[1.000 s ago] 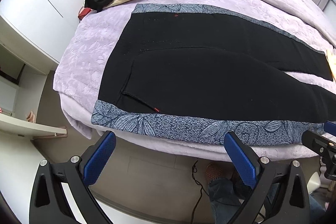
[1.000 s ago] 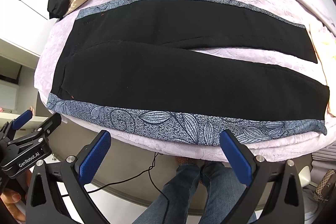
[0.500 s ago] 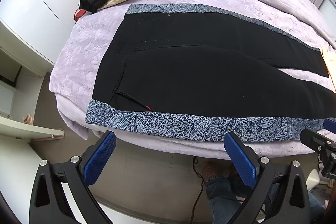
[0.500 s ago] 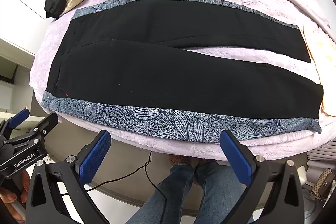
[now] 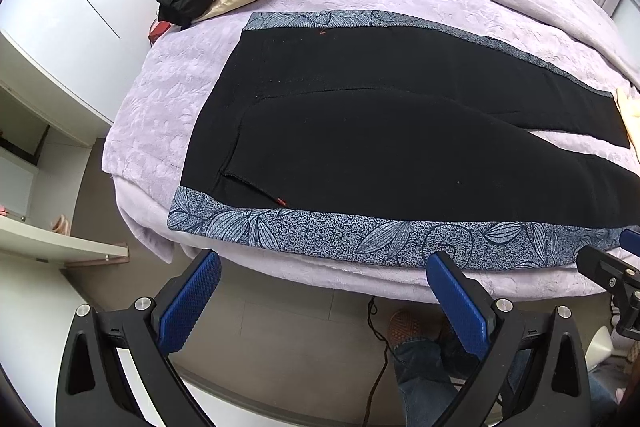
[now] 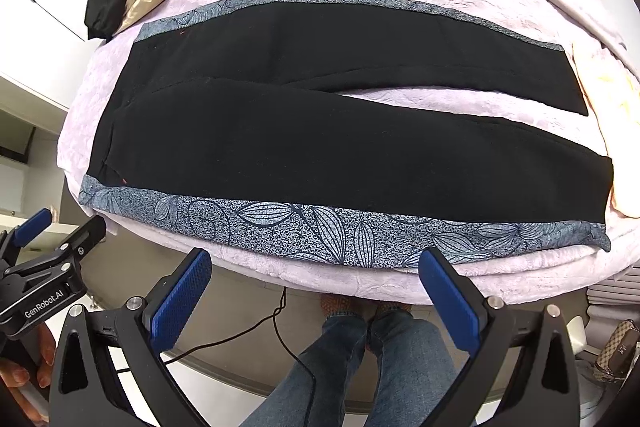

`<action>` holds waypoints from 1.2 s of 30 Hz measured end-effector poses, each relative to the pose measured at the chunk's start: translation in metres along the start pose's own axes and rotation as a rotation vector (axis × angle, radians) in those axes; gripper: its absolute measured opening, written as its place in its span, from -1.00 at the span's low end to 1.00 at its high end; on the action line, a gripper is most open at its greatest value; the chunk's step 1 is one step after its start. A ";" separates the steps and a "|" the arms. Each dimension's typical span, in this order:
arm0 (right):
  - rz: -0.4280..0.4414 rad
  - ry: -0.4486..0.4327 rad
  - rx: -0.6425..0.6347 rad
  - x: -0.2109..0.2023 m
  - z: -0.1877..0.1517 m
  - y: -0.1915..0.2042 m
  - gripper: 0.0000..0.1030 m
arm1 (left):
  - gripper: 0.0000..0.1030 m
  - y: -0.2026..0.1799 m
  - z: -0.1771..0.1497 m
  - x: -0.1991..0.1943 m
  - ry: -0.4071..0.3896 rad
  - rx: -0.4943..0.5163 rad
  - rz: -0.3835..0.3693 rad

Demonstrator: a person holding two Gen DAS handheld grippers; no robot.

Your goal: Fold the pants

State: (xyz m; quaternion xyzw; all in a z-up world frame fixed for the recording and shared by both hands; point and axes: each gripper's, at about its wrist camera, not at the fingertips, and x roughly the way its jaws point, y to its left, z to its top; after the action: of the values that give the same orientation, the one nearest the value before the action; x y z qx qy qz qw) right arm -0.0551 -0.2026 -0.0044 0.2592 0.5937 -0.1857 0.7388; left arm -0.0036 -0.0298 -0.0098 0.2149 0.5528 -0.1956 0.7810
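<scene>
Black pants with grey leaf-print side stripes (image 5: 400, 147) spread flat on a lilac quilted bed (image 5: 168, 99), just beyond and above both sets of jaws, untouched. Long axis across the view, waistband to the left, the two legs splaying rightward. Left gripper (image 5: 320, 291) and right gripper (image 6: 316, 287) both spread wide, grasping nothing, below the bed's near edge.
</scene>
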 end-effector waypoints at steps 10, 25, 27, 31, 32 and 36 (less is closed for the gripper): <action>0.005 0.020 -0.025 0.004 0.002 -0.018 1.00 | 1.00 -0.015 -0.003 -0.007 0.015 -0.041 0.037; 0.033 0.033 -0.061 0.001 0.006 -0.040 1.00 | 1.00 -0.040 -0.006 -0.020 0.028 -0.072 0.081; 0.036 0.035 -0.054 0.001 0.006 -0.044 1.00 | 1.00 -0.042 -0.005 -0.020 0.031 -0.069 0.082; 0.035 0.035 -0.034 0.000 0.007 -0.051 1.00 | 1.00 -0.047 -0.004 -0.021 0.035 -0.061 0.087; 0.033 0.032 -0.029 -0.001 0.007 -0.052 1.00 | 1.00 -0.048 -0.003 -0.022 0.034 -0.061 0.084; 0.039 0.027 -0.021 -0.003 0.006 -0.057 1.00 | 1.00 -0.052 -0.002 -0.023 0.030 -0.057 0.085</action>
State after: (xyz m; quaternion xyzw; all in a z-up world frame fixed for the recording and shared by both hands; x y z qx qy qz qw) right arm -0.0843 -0.2523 -0.0096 0.2653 0.6004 -0.1617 0.7369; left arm -0.0406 -0.0704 0.0053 0.2187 0.5602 -0.1433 0.7860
